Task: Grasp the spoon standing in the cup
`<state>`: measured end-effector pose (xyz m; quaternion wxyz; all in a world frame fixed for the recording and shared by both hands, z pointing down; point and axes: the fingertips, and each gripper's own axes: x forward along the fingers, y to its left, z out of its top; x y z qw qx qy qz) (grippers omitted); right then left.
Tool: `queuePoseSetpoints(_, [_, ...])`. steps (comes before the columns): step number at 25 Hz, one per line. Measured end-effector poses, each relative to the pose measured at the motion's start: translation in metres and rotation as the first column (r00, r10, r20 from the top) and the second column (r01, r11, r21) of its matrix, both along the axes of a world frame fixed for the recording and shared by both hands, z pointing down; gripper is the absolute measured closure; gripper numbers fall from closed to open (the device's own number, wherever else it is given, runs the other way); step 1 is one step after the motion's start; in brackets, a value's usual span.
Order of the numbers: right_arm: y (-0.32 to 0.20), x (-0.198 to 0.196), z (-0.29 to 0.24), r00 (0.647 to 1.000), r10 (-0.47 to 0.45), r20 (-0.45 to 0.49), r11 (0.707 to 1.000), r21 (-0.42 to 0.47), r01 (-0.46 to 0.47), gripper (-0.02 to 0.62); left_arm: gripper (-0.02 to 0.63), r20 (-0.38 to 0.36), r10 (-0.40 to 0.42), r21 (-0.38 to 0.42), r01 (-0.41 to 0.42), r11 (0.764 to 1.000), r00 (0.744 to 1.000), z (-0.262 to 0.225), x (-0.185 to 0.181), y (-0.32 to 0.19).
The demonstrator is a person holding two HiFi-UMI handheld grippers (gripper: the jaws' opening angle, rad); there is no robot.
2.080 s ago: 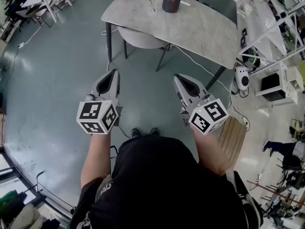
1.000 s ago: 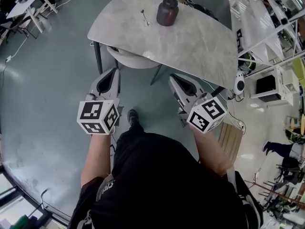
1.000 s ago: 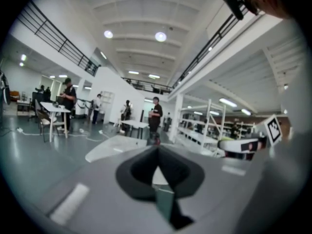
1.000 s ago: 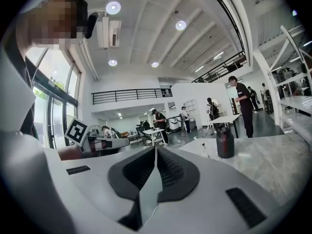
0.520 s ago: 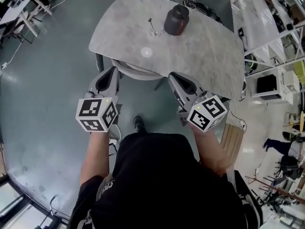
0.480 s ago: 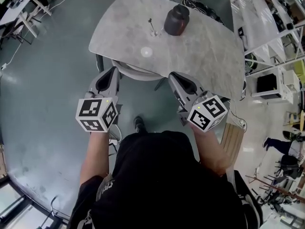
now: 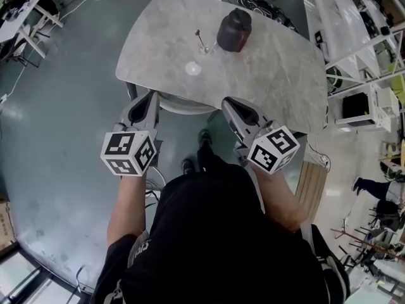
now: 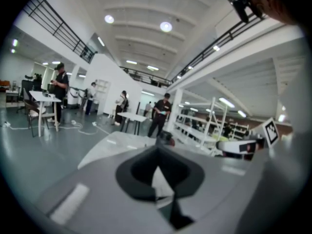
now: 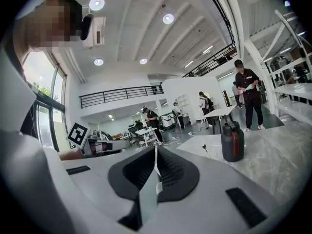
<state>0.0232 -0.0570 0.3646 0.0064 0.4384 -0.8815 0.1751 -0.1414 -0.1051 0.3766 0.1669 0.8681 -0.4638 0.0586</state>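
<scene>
Person stood just short of the near edge of the table (image 7: 278, 75), both bare forearms pushed straight forward at about waist height, elbows tucked in and wrists level. Left gripper (image 7: 151, 95) and right gripper (image 7: 227, 101) ran roughly parallel, well apart from each other, with their noses pointing at the table's near edge and the marker cubes at the back, by the hands. Neither touched the table. Left tongs were fully closed with nothing between them, and the black pads met in one seam. Right tongs were the same: ribbed black pads pressed together, empty. Gripper shells were smooth grey plastic, tapering to a wedge; the cubes were white with black square patterns. Table top was a grey marble-look slab with rounded corners on thin dark legs, and a pale round chair seat (image 7: 180, 104) was tucked under the near edge. The spoon (image 7: 199, 38), thin and metallic, stood tilted in a small clear cup (image 7: 204, 48) toward the far edge of the table, well away from both grippers. A dark matte jug (image 7: 234, 30) with a rounded shoulder and narrow neck stood just beside the cup, to its right; the right gripper view showed a red stripe down its side. Floor (image 7: 57, 138) was glossy grey-green.
</scene>
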Motion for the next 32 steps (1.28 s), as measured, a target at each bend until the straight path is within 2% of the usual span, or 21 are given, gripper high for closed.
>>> queuePoseSetpoints(4, [-0.021,0.008,0.002,1.000,-0.007,0.016,1.000,-0.001,0.007,0.588,0.598,0.009,0.005,-0.005,-0.005,1.000,1.000,0.002,0.009,-0.014])
queuePoseSetpoints(10, [-0.075,0.014,0.004,0.999,-0.032,0.041,0.999,0.001,0.032,0.588,0.598,0.024,0.006,-0.021,-0.005,1.000,1.000,0.002,0.022,-0.062])
queuePoseSetpoints(14, [-0.114,0.034,0.008,0.998,-0.037,0.048,0.999,-0.008,0.037,0.588,0.598,0.031,0.013,-0.019,-0.013,1.000,0.999,-0.002,0.048,-0.101])
queuePoseSetpoints(18, [-0.153,0.051,0.018,0.997,-0.044,0.055,0.998,-0.032,0.046,0.588,0.597,0.035,0.016,-0.016,-0.015,1.000,0.999,-0.003,0.069,-0.141])
queuePoseSetpoints(22, [-0.183,0.054,0.031,0.995,-0.068,0.069,0.995,-0.066,0.072,0.588,0.597,0.051,0.027,-0.046,-0.024,0.999,0.998,0.007,0.084,-0.174])
queuePoseSetpoints(27, [-0.207,0.064,0.053,0.992,-0.101,0.070,0.988,-0.113,0.109,0.588,0.594,0.065,0.032,-0.072,-0.027,0.997,0.997,0.023,0.111,-0.207])
queuePoseSetpoints(32, [-0.223,0.065,0.065,0.994,-0.097,0.046,0.982,-0.159,0.103,0.588,0.591,0.047,0.057,-0.107,-0.052,0.993,0.997,0.034,0.124,-0.229])
